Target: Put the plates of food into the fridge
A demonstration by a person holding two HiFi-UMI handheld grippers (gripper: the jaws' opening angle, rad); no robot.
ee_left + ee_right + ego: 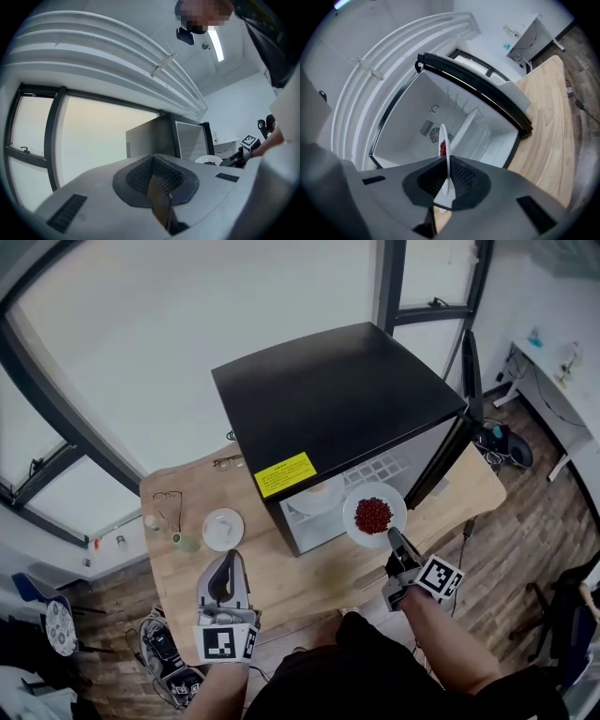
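Right claw (pixel 393 538) clamped tight on near rim of plate of red food (pixel 374 513). Plate juts out ahead of claw, right at open front of fridge (pixel 328 390). My left claw (pixel 227 563) closed, nothing in it, over desk (pixel 309 573), near white plate (pixel 223 528) lying there.

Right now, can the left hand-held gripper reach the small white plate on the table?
Probably yes: the small white plate lies just ahead of the left hand-held gripper, with only bare table between; its shut jaws would need opening.
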